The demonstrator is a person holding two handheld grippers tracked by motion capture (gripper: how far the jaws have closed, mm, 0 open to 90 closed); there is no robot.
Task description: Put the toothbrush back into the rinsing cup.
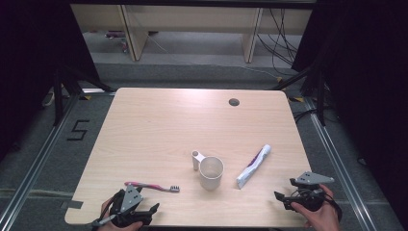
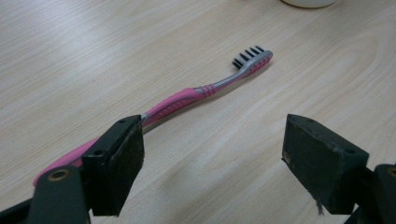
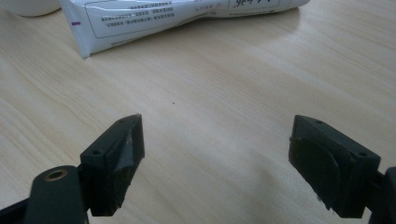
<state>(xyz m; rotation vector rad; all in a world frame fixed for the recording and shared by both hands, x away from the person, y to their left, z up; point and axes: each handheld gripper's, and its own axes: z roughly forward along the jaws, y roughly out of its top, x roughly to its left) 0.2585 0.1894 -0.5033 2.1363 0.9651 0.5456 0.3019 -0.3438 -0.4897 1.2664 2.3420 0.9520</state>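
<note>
A pink and grey toothbrush [image 1: 153,186] lies flat near the table's front left, bristles pointing right. In the left gripper view the toothbrush [image 2: 187,98] runs away from behind the left jaw, its handle end hidden by that jaw. My left gripper [image 1: 137,211] sits just in front of it, open and empty. A white cup [image 1: 210,172] with a handle stands at centre front. To its right lies a white toothpaste tube [image 1: 253,165], seen close as the tube [image 3: 177,16] in the right gripper view. My right gripper [image 1: 285,193] is open, empty, short of the tube.
The wooden table [image 1: 159,125] has a round cable hole [image 1: 234,102] at the back right. Both grippers rest near its front edge. Black curtains flank the table, and cables lie on the floor behind it.
</note>
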